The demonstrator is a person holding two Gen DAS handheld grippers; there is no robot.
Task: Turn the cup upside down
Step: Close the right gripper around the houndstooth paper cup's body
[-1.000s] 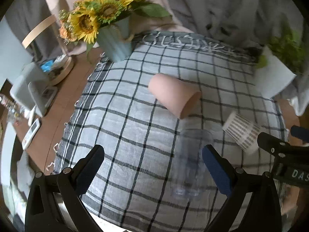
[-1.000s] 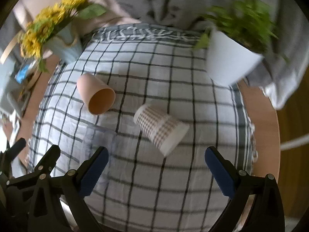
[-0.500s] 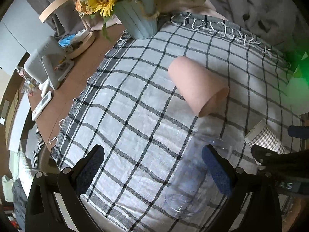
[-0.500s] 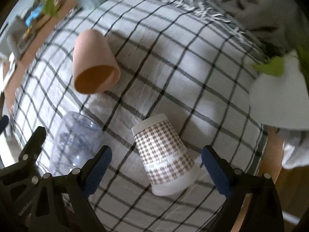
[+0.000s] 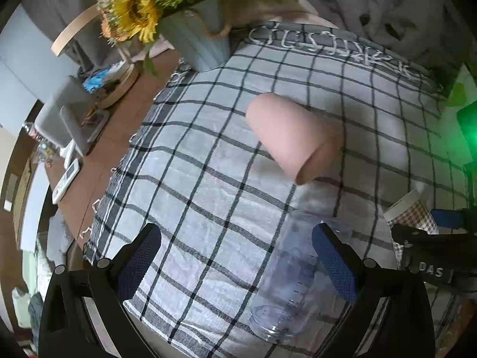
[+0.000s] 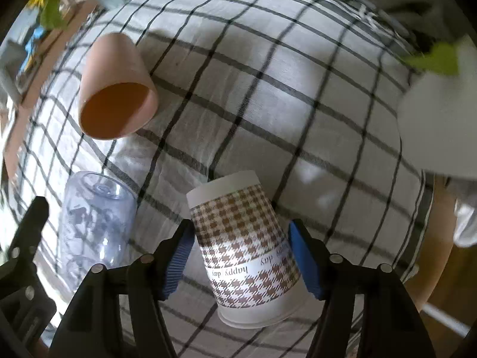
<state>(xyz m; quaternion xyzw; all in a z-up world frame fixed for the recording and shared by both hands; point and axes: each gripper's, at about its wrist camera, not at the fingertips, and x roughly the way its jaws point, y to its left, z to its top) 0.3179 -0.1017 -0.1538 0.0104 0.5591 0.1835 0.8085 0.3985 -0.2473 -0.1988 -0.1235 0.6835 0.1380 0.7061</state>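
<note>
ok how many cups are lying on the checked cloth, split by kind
pink plastic cup, on its side: 1
clear plastic cup, on its side: 1
brown houndstooth paper cup, between the right gripper pads: 1
total: 3 cups on the black and white checked cloth

Stood at the checked cloth's (image 5: 208, 137) far corner: sunflowers (image 5: 134, 15) in a ribbed vase (image 5: 196, 41); white planter (image 6: 441, 131) opposite.
</note>
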